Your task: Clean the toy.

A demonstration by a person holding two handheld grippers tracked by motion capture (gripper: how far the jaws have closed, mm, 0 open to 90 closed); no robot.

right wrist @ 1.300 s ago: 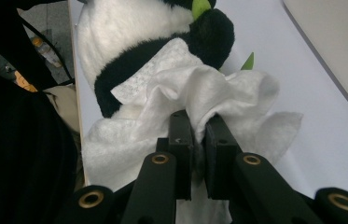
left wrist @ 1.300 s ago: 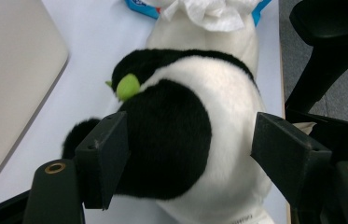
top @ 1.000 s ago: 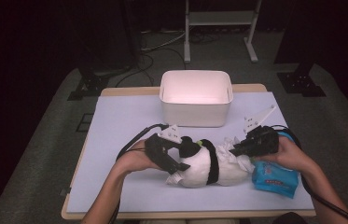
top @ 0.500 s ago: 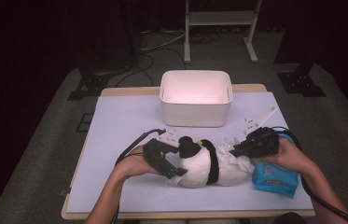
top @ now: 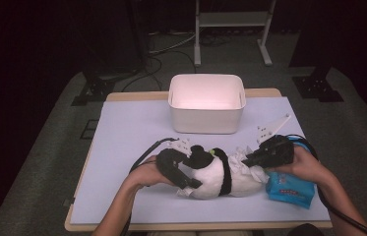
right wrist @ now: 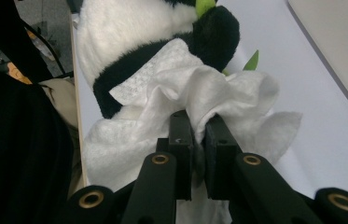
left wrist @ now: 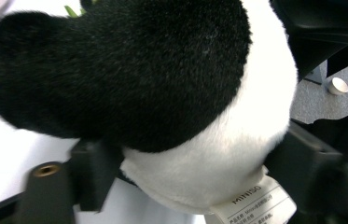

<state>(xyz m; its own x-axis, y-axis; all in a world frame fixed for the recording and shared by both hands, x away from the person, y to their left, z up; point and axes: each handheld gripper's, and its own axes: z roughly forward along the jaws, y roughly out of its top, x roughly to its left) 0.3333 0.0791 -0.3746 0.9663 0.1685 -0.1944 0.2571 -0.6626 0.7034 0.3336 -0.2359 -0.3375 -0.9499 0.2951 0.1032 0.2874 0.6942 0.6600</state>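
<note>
Panda being wiped near the desk's front edge.
The plush panda (top: pixel 215 174), lengthwise along that edge, is straddled by the closing left gripper (top: pixel 183 179); a wipe (right wrist: pixel 199 100) is pinched tight in the right gripper (right wrist: pixel 198 140).

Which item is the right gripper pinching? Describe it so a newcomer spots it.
Start at the white bin at the table's far edge, then come toward the person to the panda plush lying on its side. The crumpled white wipe lies against it, textured and thin, unlike the panda's fur.

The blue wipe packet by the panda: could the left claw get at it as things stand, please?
Probably not. The left claw straddles the panda, whose body, with the right claw pinching a wipe, lies before the packet.
</note>
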